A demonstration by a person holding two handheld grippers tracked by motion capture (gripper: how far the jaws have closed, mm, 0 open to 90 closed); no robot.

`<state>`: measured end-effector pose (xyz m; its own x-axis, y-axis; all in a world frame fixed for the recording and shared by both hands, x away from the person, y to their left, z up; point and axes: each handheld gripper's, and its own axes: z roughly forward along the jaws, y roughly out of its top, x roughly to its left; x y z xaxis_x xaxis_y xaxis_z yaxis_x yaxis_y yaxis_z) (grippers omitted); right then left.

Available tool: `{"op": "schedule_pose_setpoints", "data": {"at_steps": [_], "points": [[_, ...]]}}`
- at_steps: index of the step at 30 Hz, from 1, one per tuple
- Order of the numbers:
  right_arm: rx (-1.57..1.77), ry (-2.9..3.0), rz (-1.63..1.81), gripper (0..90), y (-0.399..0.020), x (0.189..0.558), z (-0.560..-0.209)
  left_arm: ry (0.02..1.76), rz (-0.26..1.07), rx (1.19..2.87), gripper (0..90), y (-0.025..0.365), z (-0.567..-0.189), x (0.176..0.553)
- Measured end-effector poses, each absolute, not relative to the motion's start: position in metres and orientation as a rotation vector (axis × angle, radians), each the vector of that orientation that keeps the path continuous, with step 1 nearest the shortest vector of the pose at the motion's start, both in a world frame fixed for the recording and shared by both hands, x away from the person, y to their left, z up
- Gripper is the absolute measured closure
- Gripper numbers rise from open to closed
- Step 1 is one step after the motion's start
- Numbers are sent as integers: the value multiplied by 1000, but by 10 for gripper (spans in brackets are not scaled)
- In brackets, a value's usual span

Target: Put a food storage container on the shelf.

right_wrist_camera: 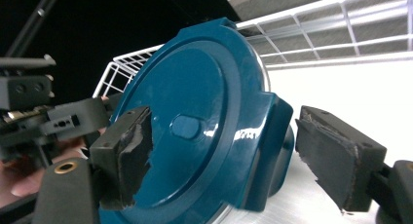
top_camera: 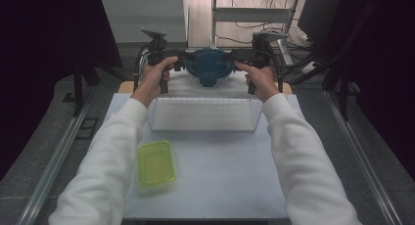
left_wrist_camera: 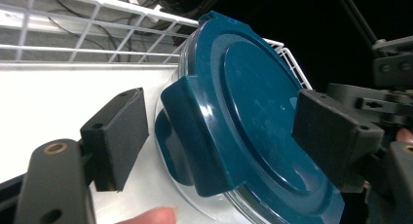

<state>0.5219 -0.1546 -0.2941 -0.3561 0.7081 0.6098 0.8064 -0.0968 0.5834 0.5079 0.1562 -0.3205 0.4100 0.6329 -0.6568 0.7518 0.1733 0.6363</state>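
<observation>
Teal round lidded container (top_camera: pixel 209 66) sits at the far edge between my claws: left gripper (left_wrist_camera: pixel 214 151) and right gripper (right_wrist_camera: pixel 224 156) each straddle a side latch, jaws open.

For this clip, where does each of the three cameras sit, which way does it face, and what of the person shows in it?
High view: above the person's side, looking forward and down at the table, wire basket and green tray; both white sleeves, hands and grippers show.
Left gripper view: rides the left gripper, facing the blue lid; a fingertip shows.
Right gripper view: rides the right gripper, facing the same lid from the opposite side.
Shared: lid and basket.
</observation>
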Motion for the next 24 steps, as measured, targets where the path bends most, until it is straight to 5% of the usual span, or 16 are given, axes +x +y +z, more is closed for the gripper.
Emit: {"op": "schedule_pose_setpoints", "data": {"at_steps": [13,24], "points": [[-1593,-2329,-1563,184,-169,479,-267,1199,94,1628,182,164,-298,457],[-1324,-2541,-1658,234,-188,422,-295,1126,204,1723,235,172,-321,392]]}}
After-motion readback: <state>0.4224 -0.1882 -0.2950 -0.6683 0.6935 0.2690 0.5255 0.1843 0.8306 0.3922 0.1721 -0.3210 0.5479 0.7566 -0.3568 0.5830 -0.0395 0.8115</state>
